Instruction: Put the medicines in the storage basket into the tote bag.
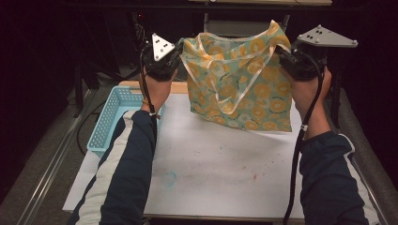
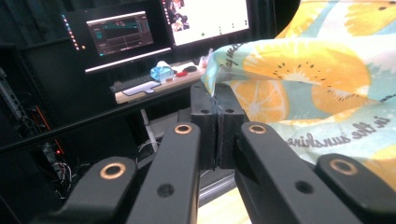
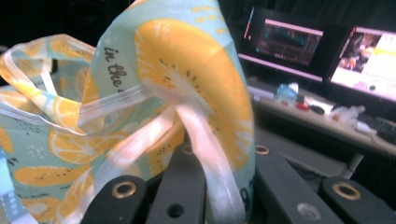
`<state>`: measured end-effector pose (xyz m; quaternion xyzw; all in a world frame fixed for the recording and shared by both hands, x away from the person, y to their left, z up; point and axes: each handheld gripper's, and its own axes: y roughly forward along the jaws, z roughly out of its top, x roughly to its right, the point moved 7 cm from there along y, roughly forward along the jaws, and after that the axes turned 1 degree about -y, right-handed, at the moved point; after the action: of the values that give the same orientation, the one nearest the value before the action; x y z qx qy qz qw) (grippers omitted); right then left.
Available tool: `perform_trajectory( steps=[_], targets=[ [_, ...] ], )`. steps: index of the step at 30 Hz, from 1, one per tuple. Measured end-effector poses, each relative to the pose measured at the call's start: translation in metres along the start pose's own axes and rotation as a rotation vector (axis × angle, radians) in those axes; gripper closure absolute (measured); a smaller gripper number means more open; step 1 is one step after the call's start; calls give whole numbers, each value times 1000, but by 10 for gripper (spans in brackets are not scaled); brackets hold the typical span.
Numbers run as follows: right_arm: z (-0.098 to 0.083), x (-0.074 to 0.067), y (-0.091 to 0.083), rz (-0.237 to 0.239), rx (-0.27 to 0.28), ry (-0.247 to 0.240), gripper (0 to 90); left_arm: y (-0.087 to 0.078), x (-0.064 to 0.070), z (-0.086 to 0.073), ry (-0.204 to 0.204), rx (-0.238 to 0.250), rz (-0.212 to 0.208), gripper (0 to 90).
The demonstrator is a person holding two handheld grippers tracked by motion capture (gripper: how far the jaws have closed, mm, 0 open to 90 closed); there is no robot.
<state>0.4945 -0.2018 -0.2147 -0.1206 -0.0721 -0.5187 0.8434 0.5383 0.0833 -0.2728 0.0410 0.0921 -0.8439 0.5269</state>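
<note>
We hold a printed tote bag (image 1: 239, 79) above the worktop (image 1: 211, 159).
Left gripper (image 2: 215, 100) and right gripper (image 1: 285, 54) fingers are clamped on its rim; the print reads "in the sunshine".

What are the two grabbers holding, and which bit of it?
Both hold the orange-print cloth bag. The left gripper pinches its top left corner; the right gripper pinches the top right corner, by the strap.
</note>
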Motion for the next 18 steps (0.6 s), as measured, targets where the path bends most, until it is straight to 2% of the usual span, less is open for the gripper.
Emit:
perform_trajectory(
  steps=[1, 5, 8, 9, 10, 14, 17, 18],
  targets=[
    [-10, 1, 4, 2, -22, 5, 900, 2, 1, -2, 2, -4, -2, 868],
    [-22, 1, 8, 4, -42, 5, 900, 7, 6, -9, 3, -17, -12, 868],
    [-31, 3, 11, 5, -52, 19, 900, 10, 5, -12, 22, -24, -2, 868],
    [-35, 4, 12, 4, -57, 22, 900, 10, 5, -14, 7, -30, -5, 868],
    [-38, 5, 14, 2, -62, 23, 900, 11, 4, -14, 11, -26, -1, 867],
    [-50, 9, 20, 0, -81, 36, 900, 13, 4, -18, -3, -37, -7, 797],
    [-60, 10, 25, 0, -99, 42, 900, 16, 8, -24, -1, -53, -24, 784],
    [-62, 10, 26, 0, -104, 42, 900, 18, 9, -26, 9, -58, -29, 745]
  ],
)
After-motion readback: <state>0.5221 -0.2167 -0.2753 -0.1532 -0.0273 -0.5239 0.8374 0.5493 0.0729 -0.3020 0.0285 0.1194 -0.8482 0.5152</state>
